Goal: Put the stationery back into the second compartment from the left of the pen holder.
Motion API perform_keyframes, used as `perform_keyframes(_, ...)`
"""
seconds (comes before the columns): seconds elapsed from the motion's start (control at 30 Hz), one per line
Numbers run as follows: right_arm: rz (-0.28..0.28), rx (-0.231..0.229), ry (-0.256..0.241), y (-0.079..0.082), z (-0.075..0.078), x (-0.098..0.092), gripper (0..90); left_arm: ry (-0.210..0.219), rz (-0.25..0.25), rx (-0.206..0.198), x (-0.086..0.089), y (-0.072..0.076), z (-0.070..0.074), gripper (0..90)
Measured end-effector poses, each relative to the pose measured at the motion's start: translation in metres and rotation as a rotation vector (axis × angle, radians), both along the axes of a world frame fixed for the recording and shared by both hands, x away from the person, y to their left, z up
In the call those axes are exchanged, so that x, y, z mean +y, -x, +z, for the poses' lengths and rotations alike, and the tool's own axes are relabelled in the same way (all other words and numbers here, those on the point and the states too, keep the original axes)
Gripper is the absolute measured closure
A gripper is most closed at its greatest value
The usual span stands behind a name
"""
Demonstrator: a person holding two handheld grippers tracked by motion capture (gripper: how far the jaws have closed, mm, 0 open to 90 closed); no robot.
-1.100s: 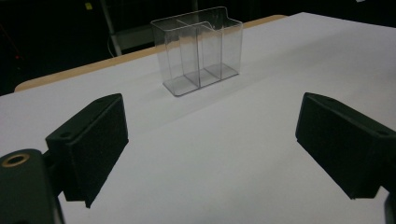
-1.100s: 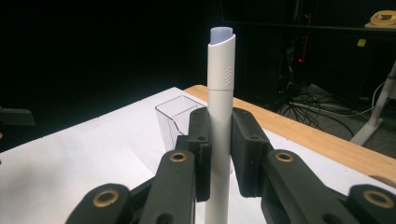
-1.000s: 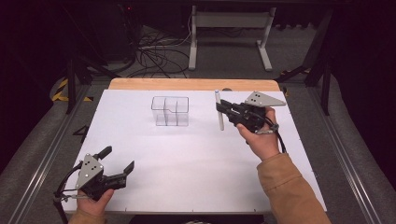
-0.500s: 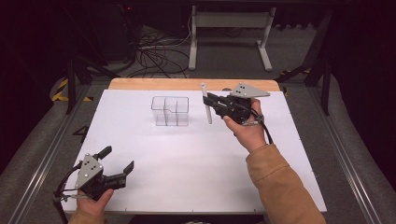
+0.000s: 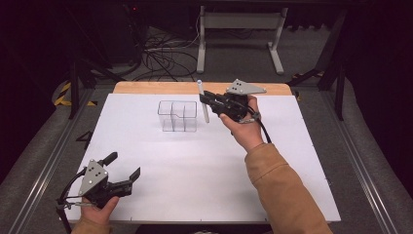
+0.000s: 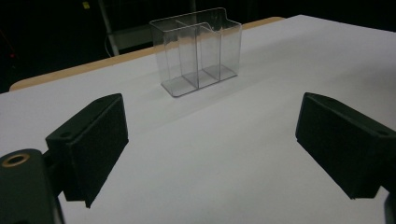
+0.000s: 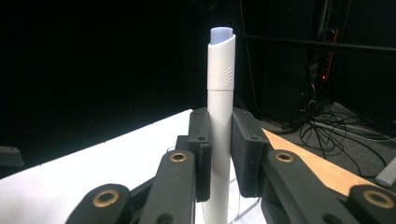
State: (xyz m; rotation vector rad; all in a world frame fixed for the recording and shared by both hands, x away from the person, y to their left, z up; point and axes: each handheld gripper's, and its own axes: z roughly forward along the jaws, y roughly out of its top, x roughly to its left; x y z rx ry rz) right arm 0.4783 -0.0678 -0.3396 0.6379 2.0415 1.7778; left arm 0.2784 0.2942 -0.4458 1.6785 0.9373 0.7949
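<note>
Just right of the clear divided organizer [image 5: 178, 116], a white marker [image 5: 202, 101] clamped upright in the right gripper [image 5: 208, 101], above the table [image 5: 204, 161]. Left gripper [image 5: 127, 168] spread wide, empty, near the front edge. Risk: hitting the thin rim, tipping the light organizer, or slipping if tilted.

In the right gripper view the white marker [image 7: 219, 112] runs off the bottom edge, its lower end unseen, and the jaws cover its middle; the clear organizer [image 7: 243, 205] behind them is mostly hidden
</note>
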Motion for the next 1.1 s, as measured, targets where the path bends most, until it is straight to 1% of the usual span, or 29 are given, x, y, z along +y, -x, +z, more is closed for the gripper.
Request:
perform_keyframes(0.27, 0.001, 0.008, -0.026, -0.011, -0.002, 0.017, 79.2, 0.003, -0.003, 0.0, 0.0, -0.001, 0.0, 10.0)
perform_keyframes(0.5, 0.022, 0.01, -0.034, -0.022, -0.008, 0.034, 79.2, 0.001, -0.007, 0.005, 0.001, -0.001, 0.0, 10.0)
perform_keyframes(0.6, 0.028, 0.009, -0.041, -0.026, -0.012, 0.041, 79.2, 0.007, -0.006, 0.004, 0.0, -0.001, -0.001, 10.0)
perform_keyframes(0.73, 0.026, 0.014, -0.06, -0.032, -0.017, 0.048, 79.1, 0.009, -0.007, 0.005, 0.001, -0.001, -0.001, 10.0)
perform_keyframes(0.83, 0.03, 0.023, -0.087, -0.035, -0.02, 0.055, 79.1, 0.009, -0.008, 0.008, 0.001, -0.002, -0.001, 10.1)
perform_keyframes(0.9, 0.021, 0.027, -0.106, -0.037, -0.023, 0.058, 79.1, 0.01, -0.009, 0.009, 0.001, -0.002, -0.002, 10.0)
perform_keyframes(0.97, 0.019, 0.025, -0.116, -0.04, -0.025, 0.062, 79.1, 0.009, -0.008, 0.007, 0.001, -0.002, -0.001, 10.1)
perform_keyframes(1.03, 0.013, 0.02, -0.113, -0.041, -0.027, 0.065, 79.1, 0.012, -0.008, 0.008, 0.002, -0.002, -0.001, 10.1)
perform_keyframes(1.1, 0.004, 0.004, -0.109, -0.043, -0.029, 0.067, 79.1, 0.012, -0.011, 0.012, 0.002, -0.002, -0.002, 10.1)
